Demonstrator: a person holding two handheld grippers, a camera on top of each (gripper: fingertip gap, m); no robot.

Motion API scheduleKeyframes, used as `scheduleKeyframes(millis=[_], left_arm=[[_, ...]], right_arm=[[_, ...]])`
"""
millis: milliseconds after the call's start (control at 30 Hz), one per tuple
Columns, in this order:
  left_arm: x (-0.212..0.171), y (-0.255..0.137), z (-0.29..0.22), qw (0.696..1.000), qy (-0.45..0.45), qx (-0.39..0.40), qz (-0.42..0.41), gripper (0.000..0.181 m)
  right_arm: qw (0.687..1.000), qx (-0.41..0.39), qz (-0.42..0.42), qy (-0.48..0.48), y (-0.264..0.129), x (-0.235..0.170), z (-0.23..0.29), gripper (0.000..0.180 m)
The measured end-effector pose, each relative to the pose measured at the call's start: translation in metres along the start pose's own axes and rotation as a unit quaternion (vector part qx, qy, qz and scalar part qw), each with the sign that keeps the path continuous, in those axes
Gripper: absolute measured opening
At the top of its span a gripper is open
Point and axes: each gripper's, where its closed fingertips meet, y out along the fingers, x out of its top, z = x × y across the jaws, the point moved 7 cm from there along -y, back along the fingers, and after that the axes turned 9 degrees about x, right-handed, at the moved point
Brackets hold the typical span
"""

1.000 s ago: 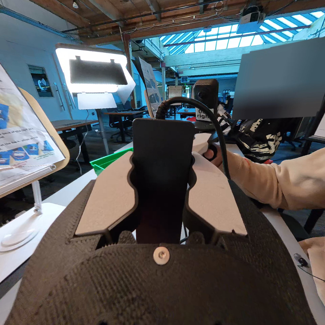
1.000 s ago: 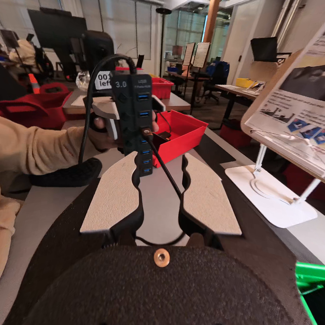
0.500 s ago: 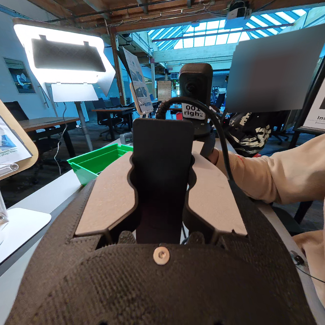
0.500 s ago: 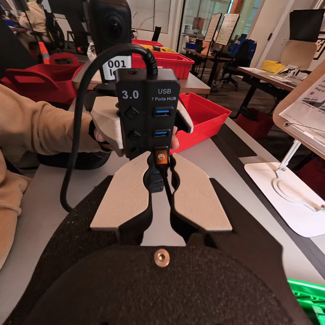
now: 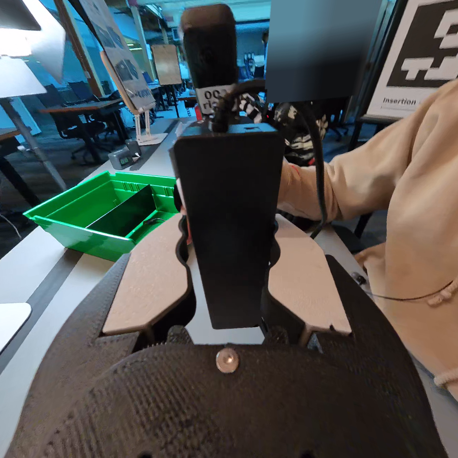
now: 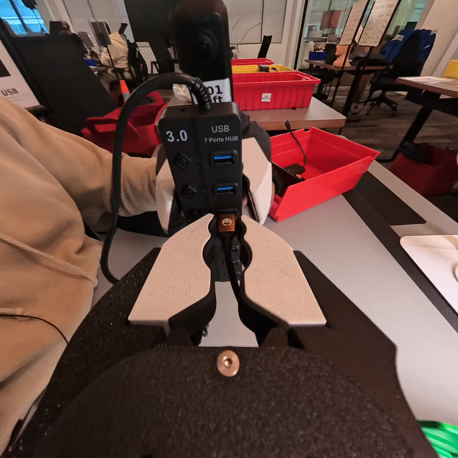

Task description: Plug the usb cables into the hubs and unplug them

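Three lower hub (image 6: pixel 202 158) ports hidden behind right tongs (image 6: pixel 226 224), plug (image 6: pixel 225 222) clamped

Matt black plastic hub (image 6: pixel 202 158), glossy red bin (image 6: pixel 329 171) (plastic), braided cable (image 6: pixel 116 173)

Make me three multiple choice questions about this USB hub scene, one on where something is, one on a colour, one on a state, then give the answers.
1. Where is the orange USB plug?
A. in the hub's third port from the top
B. in the red bin
C. on the table

2. What colour is the bin in the left wrist view?
A. yellow
B. green
C. blue

3. What is the left gripper doing?
A. hanging open
B. gripping the black hub
C. gripping a cable

Answers: 1 A, two empty blue ports sit above it. 2 B, its walls are green. 3 B, both fingers press the hub's sides.
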Motion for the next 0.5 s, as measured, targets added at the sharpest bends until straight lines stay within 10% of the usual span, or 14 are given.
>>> scheduleKeyframes(millis=[500], left_arm=[[0.024, -0.032, 0.024, 0.995, -0.022, 0.072, -0.066, 0.056]], right_arm=[[0.998, -0.043, -0.049, -0.022, -0.042, 0.013, -0.011, 0.015]])
